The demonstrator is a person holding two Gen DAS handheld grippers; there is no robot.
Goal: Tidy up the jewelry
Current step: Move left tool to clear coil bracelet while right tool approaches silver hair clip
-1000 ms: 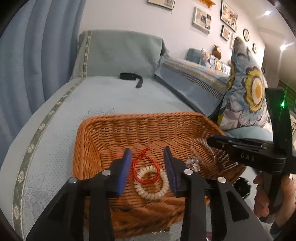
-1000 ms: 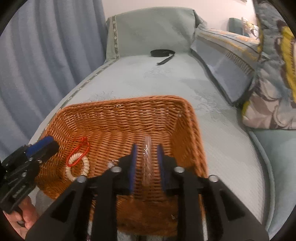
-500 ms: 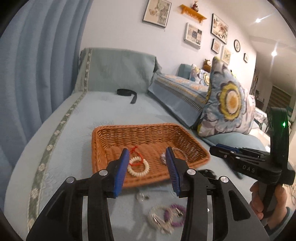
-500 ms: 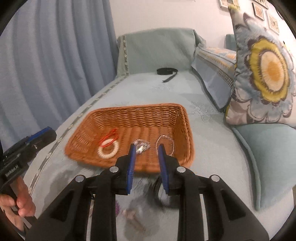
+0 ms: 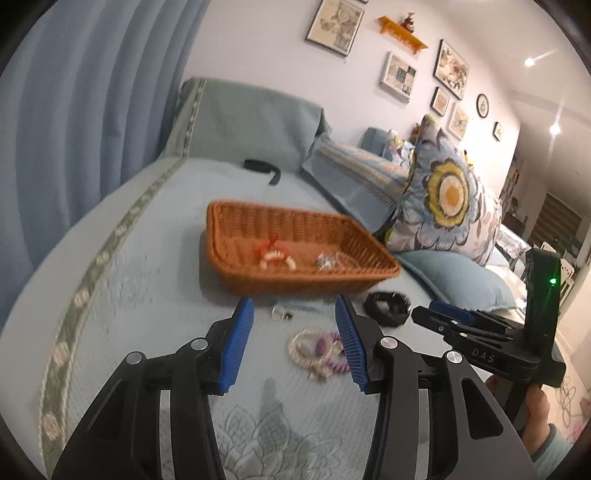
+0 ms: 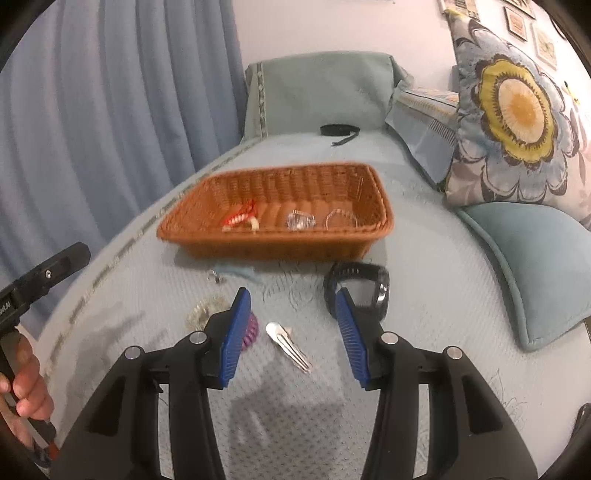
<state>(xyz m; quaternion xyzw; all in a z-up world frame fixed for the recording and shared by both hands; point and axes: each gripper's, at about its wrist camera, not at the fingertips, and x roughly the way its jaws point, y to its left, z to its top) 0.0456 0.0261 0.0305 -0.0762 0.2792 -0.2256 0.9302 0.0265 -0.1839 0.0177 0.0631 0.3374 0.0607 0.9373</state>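
Right claw [image 6: 293, 330], now spread and empty after dropping its clear piece into the wicker basket [image 6: 273, 242], is hovering over the silver hair clip [image 6: 288, 345]; left claw [image 5: 295, 345] likewise spread.

Blue curtain [image 5: 85, 122] hangs in folds at left. Teal quilted sofa cover [image 5: 140, 295] with a floral border strip; back cushion [image 5: 251, 125] upright behind it. Flower-print pillow [image 5: 447, 199] leans at right, above a plain blue cushion [image 6: 535, 258]. White wall [image 5: 266, 55] carries framed pictures [image 5: 334, 22], a small shelf [image 5: 402, 31], a clock [image 5: 482, 100]. Two ceiling spotlights [image 5: 530, 62] lit.
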